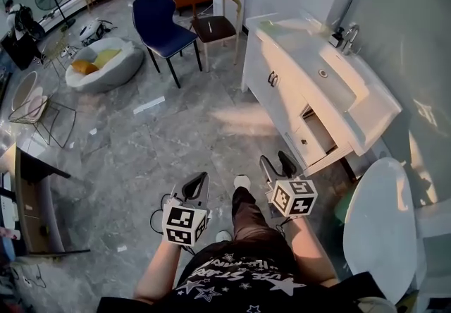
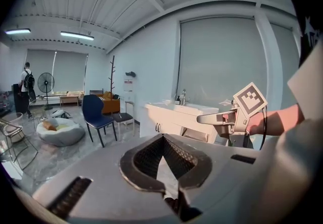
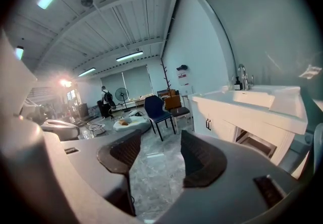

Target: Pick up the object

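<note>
**Fig. 1. Pick-up task at its outset: both tongs empty, no object yet approached**

Head view, with both gripper views. The person stands on the grey marble floor [image 1: 141, 156] and holds both tools at waist height, well clear of any furniture. The left tongs [image 1: 201, 181] are together: in the left gripper view [image 2: 161, 140] their ribbed pads meet at the tips with nothing between them. The right tongs [image 1: 276, 161] stand apart, and the right gripper view [image 3: 161, 152] shows only floor through the gap.

No part of the task appears done; finding, reaching, gripping and lifting the object all remain.

Which thing the task means cannot be told from these views, so neither its place nor its look can be given. The nearest likely site is the white washbasin cabinet [image 1: 310, 86] ahead of the right tongs, whose lower drawer [image 1: 317, 137] is pulled out; its contents are not discernible. A toilet [image 1: 380, 223] stands at the person's right, and a blue chair [image 1: 163, 22] farther off.
</note>
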### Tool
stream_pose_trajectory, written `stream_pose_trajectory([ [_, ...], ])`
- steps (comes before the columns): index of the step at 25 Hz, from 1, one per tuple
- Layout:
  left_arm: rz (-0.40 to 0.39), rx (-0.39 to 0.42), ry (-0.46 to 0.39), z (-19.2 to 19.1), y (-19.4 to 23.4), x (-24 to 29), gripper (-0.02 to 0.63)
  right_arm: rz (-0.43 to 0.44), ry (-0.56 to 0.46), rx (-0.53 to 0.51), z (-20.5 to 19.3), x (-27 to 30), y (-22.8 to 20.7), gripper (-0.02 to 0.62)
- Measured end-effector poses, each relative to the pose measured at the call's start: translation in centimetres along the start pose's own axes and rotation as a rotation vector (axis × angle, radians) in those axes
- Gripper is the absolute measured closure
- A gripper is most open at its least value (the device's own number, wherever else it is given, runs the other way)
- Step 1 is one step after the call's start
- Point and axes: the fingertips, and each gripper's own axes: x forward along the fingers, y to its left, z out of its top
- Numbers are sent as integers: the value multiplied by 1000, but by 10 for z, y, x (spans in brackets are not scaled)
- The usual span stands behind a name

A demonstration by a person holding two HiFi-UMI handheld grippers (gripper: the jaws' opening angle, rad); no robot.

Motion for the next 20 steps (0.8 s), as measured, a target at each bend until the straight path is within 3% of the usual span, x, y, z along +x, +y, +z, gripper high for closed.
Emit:
stream_pose_trajectory([
  [9,63,-11,28,25,57,91,591,47,14,15,41,121,-41,314],
  [20,81,-11,-5,112,100,257,591,41,-4,31,133,256,-146,313],
])
